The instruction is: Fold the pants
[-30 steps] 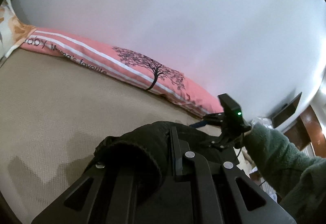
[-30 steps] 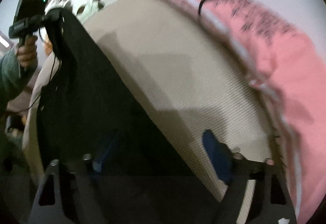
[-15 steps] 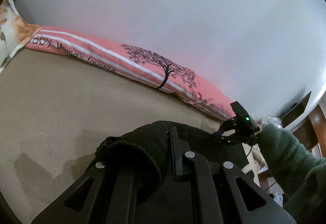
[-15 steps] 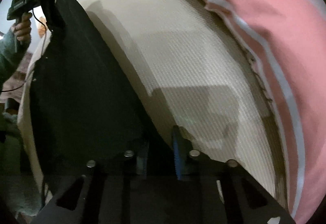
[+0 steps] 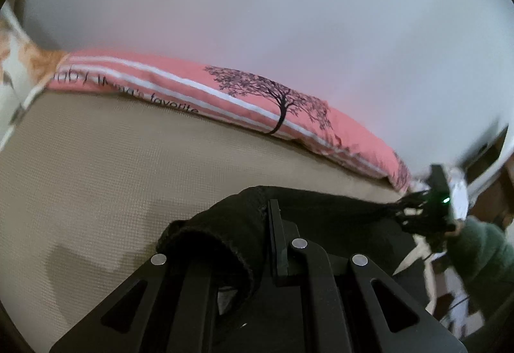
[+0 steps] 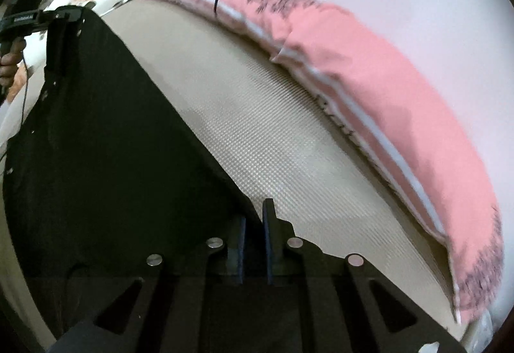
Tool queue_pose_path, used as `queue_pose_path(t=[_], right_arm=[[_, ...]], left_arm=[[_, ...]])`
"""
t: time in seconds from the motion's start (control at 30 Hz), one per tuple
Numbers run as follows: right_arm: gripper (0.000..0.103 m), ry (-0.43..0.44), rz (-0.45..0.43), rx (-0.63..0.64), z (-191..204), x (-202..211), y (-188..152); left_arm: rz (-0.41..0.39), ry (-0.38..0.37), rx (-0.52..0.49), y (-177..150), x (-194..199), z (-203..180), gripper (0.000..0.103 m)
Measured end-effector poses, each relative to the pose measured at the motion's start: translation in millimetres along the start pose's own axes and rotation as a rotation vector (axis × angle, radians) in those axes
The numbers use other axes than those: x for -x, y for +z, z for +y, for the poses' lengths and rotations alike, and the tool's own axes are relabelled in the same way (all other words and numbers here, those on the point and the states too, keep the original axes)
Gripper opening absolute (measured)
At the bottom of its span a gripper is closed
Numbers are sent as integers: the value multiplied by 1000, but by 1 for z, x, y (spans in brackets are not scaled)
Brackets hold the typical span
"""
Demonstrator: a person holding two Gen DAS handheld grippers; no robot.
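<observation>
We had the black fabric pants (image 6: 106, 141) stretched lengthwise between us above the beige woven mattress (image 6: 257, 134), left gripper (image 5: 273, 224) and right gripper (image 6: 253, 243) each clamped on opposite ends.

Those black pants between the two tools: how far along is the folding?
Early, I'd judge. Done: each tool has pinched an end of the black pants. In hand: the left tool and right tool hold them stretched over the beige bed. Left: no finished fold lies flat yet.
</observation>
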State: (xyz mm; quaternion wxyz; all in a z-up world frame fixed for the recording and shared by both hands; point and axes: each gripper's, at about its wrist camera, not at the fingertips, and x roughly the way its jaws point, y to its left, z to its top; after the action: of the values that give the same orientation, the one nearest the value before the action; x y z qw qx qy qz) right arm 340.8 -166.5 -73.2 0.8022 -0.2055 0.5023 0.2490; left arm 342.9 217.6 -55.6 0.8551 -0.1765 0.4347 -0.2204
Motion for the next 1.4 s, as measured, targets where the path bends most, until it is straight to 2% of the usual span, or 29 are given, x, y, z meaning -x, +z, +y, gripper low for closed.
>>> queue_pose_path(t=[0.07, 0.13, 0.2, 0.37, 0.47, 0.63, 0.77, 0.87, 0.9, 0.93, 1.0, 1.03, 1.07, 1.1, 1.13, 1.2, 1.33, 1.4], right_arm=[[7, -30, -19, -25, -2, 16, -3], [6, -55, -41, -38, 6, 36, -12], [6, -62, -53, -48, -5, 50, -20], [6, -40, -74, -100, 17, 86, -61], [6, 8, -63, -142, 34, 96, -87], [6, 86, 6, -165, 71, 89, -127], [6, 115, 66, -190, 92, 65, -150], [6, 105, 103, -184, 100, 48, -157], [6, 102, 114, -179, 102, 44, -158], [7, 94, 129, -174, 105, 39, -159], [11, 74, 128, -193, 108, 35, -159], [14, 73, 125, -209, 109, 35, -158], [21, 66, 124, -216, 111, 35, -157], [29, 60, 119, -225, 113, 36, -156], [42, 55, 110, -230, 113, 39, -158], [46, 33, 83, -234, 117, 48, -159], [55, 3, 38, -254, 121, 76, -163], [57, 12, -9, -300, 118, 97, -170]], left_arm=[[6, 12, -49, -2, 5, -6, 9], [11, 3, -54, -6, 15, -11, 9], [6, -10, -77, -12, 30, -19, 9], [32, -37, -150, -37, 65, -41, 9], [69, -48, -191, -61, 82, -50, 10], [166, -49, -205, -116, 97, -51, 10], [267, -25, -200, -163, 95, -45, 11], [354, 32, -224, -193, 83, -42, 13], [381, 71, -242, -204, 79, -42, 14], [388, 89, -249, -210, 78, -42, 18], [370, 105, -230, -212, 80, -42, 21], [363, 115, -218, -212, 83, -43, 26], [353, 141, -208, -211, 87, -45, 29], [350, 163, -205, -210, 90, -45, 39], [350, 191, -201, -211, 93, -46, 52], [342, 243, -195, -211, 104, -46, 62], [296, 278, -138, -213, 134, -38, 69], [220, 268, -43, -214, 157, -36, 69]])
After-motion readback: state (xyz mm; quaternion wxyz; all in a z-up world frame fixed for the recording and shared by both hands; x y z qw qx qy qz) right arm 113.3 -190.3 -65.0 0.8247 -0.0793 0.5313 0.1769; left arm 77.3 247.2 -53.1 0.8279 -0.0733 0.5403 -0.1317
